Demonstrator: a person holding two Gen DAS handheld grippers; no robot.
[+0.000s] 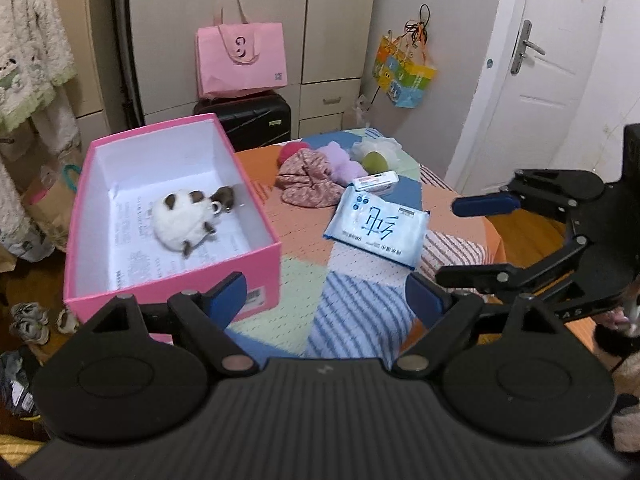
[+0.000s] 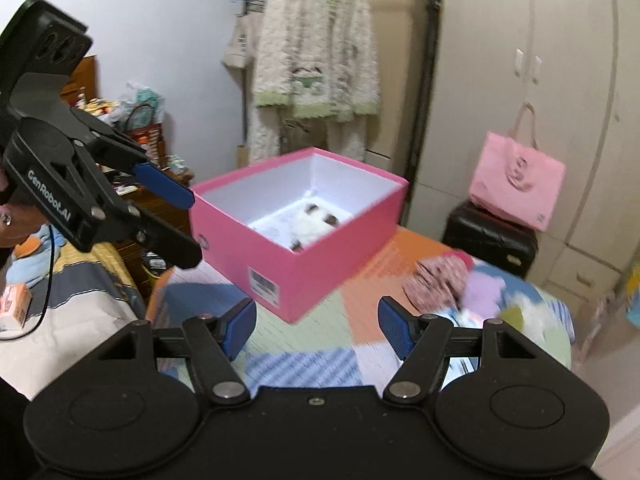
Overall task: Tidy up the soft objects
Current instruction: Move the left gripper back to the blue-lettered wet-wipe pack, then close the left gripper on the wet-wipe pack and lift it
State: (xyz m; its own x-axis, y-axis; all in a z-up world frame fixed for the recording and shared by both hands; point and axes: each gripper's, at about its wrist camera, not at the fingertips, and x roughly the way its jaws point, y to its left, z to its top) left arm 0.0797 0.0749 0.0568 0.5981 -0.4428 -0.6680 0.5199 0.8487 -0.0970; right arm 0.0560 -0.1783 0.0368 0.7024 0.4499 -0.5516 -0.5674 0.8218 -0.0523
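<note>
Already one plush toy [image 1: 186,216] lies in the pink box [image 1: 256,280], and both tools, left [image 1: 324,300] and right [image 2: 316,326], hover wide open and empty, so next probably comes reaching for the floral cloth [image 1: 310,178] on the tabletop [image 1: 360,312]

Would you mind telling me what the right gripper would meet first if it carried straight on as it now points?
Probably the pink box: the open right gripper points at its near corner, though depth is uncertain.

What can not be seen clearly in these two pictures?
- Plush: right view, mostly hidden by the box wall.
- Pile: right view, motion blur; items run together.
- Wipes pack: left view, small print unreadable.
- Green ball: left view, its material is unclear.
</note>
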